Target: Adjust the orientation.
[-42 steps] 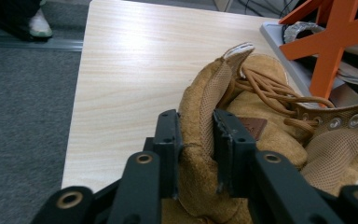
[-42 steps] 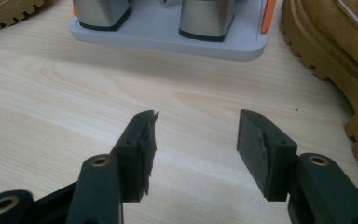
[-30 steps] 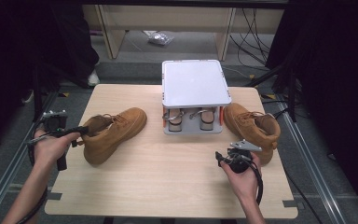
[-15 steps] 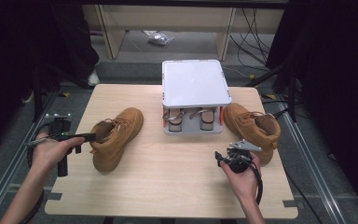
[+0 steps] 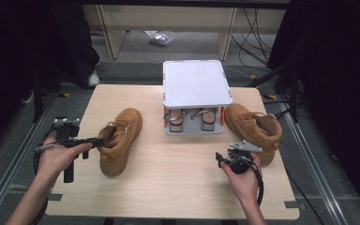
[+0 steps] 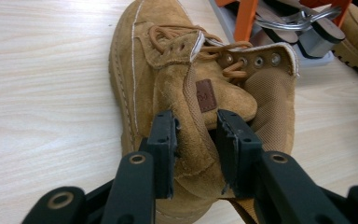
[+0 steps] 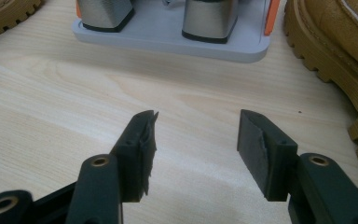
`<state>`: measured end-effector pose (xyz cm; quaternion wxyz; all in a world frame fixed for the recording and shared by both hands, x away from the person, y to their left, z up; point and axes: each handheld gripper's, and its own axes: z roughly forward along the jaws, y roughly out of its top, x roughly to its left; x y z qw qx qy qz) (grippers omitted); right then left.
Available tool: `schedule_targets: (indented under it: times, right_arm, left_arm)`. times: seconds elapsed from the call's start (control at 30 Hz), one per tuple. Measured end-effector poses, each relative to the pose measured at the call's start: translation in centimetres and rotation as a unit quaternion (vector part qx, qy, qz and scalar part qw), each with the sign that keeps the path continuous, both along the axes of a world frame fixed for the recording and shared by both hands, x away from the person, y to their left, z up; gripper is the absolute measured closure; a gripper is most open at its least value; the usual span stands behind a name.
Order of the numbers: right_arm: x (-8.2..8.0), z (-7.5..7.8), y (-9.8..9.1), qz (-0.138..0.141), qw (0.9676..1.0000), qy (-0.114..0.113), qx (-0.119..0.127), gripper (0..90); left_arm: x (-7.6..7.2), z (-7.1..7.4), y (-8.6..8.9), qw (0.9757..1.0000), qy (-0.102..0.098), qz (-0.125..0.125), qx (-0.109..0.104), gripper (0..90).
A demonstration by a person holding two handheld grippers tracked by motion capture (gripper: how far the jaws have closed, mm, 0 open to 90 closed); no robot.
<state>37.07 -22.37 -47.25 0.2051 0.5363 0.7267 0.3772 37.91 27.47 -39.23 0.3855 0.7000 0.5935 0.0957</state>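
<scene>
Both jaws of the left tool (image 6: 196, 140), just opening, flank the boot (image 6: 186, 93) collar.

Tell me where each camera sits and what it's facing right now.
High view: above the person's side, looking forward and down at the table; both forearms, left gripper, right gripper.
Left gripper view: on the left gripper, jaws astride the left boot collar, just opening.
Right gripper view: on the right gripper, open, facing the grey rack.
Shared: all show the rack; the high and left gripper views share the left boot.
</scene>
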Motion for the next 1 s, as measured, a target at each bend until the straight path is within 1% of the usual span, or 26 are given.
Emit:
schedule_targets:
  times: [0.03, 0.07, 0.1, 0.13, 0.17, 0.2, 0.23, 0.3, 0.33, 0.4, 0.43, 0.47, 0.5, 0.53, 0.57, 0.6, 0.63, 0.67, 0.7, 0.73, 0.77, 0.8, 0.9, 0.93, 0.97, 1.0]
  right_arm:
    - [0.0, 0.1, 0.0, 0.003, 1.0, 0.006, -0.002, 47.4]
    - [0.0, 0.1, -0.1, 0.006, 0.9999, 0.008, 0.0, 47.4]
    - [0.0, 0.1, -0.1, 0.006, 0.9999, 0.008, 0.0, 47.4]
    - [0.0, 0.1, -0.1, 0.004, 1.0, 0.005, -0.002, 47.4]
    - [0.0, 0.1, 0.0, -0.001, 1.0, 0.002, -0.007, 47.5]
    - [0.0, 0.1, 0.0, -0.001, 1.0, 0.002, -0.007, 47.5]
    - [-0.1, 0.1, 0.0, -0.001, 1.0, 0.002, -0.008, 47.4]
    - [-0.1, 0.1, 0.0, -0.002, 1.0, 0.003, -0.007, 47.4]
    - [-0.1, 0.1, 0.0, -0.002, 1.0, 0.003, -0.007, 47.4]
    - [-0.1, 0.1, -0.1, -0.002, 0.9999, -0.001, -0.012, 47.3]
    - [0.0, 0.0, -0.1, 0.0, 1.0, -0.003, -0.008, 47.3]
    - [-0.1, 0.0, -0.1, -0.002, 1.0, -0.003, -0.007, 47.3]
    - [-0.1, 0.0, -0.1, -0.002, 1.0, -0.003, -0.007, 47.3]
    - [-0.1, 0.0, -0.1, -0.002, 1.0, 0.0, -0.005, 47.3]
    - [0.0, -0.1, -0.1, -0.006, 1.0, -0.001, -0.005, 47.2]
    - [0.0, -0.1, -0.2, -0.004, 1.0, 0.0, -0.003, 47.2]
    - [0.0, -0.1, -0.2, -0.004, 1.0, 0.0, -0.003, 47.1]
    - [0.0, -0.1, -0.2, -0.004, 1.0, 0.0, -0.003, 47.1]
    - [0.0, -0.1, -0.2, -0.009, 0.9999, 0.0, -0.007, 47.1]
    - [0.0, -0.1, -0.3, -0.006, 1.0, 0.0, -0.007, 47.1]
    - [0.0, -0.1, -0.3, -0.006, 1.0, 0.0, -0.007, 47.1]
    - [0.0, -0.1, -0.4, 0.0, 1.0, 0.002, -0.006, 47.0]
    - [0.0, -0.2, -0.4, -0.003, 1.0, 0.002, 0.0, 46.8]
    - [0.0, -0.2, -0.4, -0.006, 1.0, 0.003, -0.002, 46.8]
    - [-0.1, -0.3, -0.4, -0.005, 1.0, 0.003, -0.002, 46.8]
    - [0.0, -0.3, -0.4, -0.005, 1.0, 0.003, -0.001, 46.8]
  left_arm:
    - [-0.1, 0.0, 0.0, 1.0, 0.003, -0.004, -0.006, 67.2]
    - [-0.2, -0.1, -0.1, 0.9999, -0.002, -0.002, -0.011, 66.7]
    - [-0.2, -0.1, -0.1, 0.9999, -0.002, -0.002, -0.011, 66.5]
    - [-0.2, -0.1, -0.1, 0.9998, 0.002, -0.005, -0.017, 66.5]
    - [-0.2, -0.1, -0.2, 0.9997, -0.002, 0.0, -0.024, 66.5]
    - [-0.2, -0.1, -0.2, 0.9997, -0.002, 0.0, -0.024, 66.3]
    - [-0.3, -0.1, -0.1, 0.9999, -0.008, 0.0, -0.015, 65.9]
    - [-0.2, -0.1, -0.1, 0.9998, -0.007, 0.0, -0.019, 65.6]
    - [-0.2, -0.2, -0.1, 0.9996, -0.01, 0.005, -0.027, 65.6]
    - [-0.1, -0.3, 0.2, 0.9996, -0.014, 0.007, -0.023, 64.9]
    - [-0.1, -0.4, 0.2, 0.9996, -0.015, 0.01, -0.024, 64.5]
    - [-0.1, -0.4, 0.5, 0.9995, -0.02, 0.012, -0.021, 63.0]
    - [-0.1, -0.4, 0.5, 0.9995, -0.02, 0.012, -0.021, 61.6]
    - [0.0, -0.5, 0.5, 0.9992, -0.029, 0.016, -0.021, 61.6]
    - [0.0, -0.5, 0.6, 0.9986, -0.032, 0.025, -0.035, 58.1]
    - [0.0, -0.5, 0.6, 0.9981, -0.039, 0.031, -0.035, 55.9]
    - [0.0, -0.5, 0.6, 0.9981, -0.039, 0.031, -0.035, 52.8]
    - [0.0, -0.5, 0.6, 0.9976, -0.051, 0.037, -0.029, 52.8]
    - [0.0, -0.3, 0.7, 0.9977, -0.054, 0.034, -0.024, 50.1]
    - [-0.1, -0.2, 0.7, 0.997, -0.064, 0.038, -0.022, 49.7]
    - [-0.1, -0.2, 0.7, 0.997, -0.064, 0.038, -0.022, 48.7]
    - [-0.1, -0.1, 0.8, 0.9966, -0.071, 0.036, -0.022, 48.7]
    - [-0.5, 0.2, 0.9, 0.9945, -0.087, 0.042, -0.041, 47.2]
    - [-0.6, 0.2, 1.0, 0.9943, -0.088, 0.041, -0.044, 47.0]
    - [-0.7, 0.1, 1.2, 0.9938, -0.094, 0.04, -0.046, 47.0]
    - [-0.7, 0.1, 1.2, 0.9942, -0.089, 0.046, -0.04, 46.9]
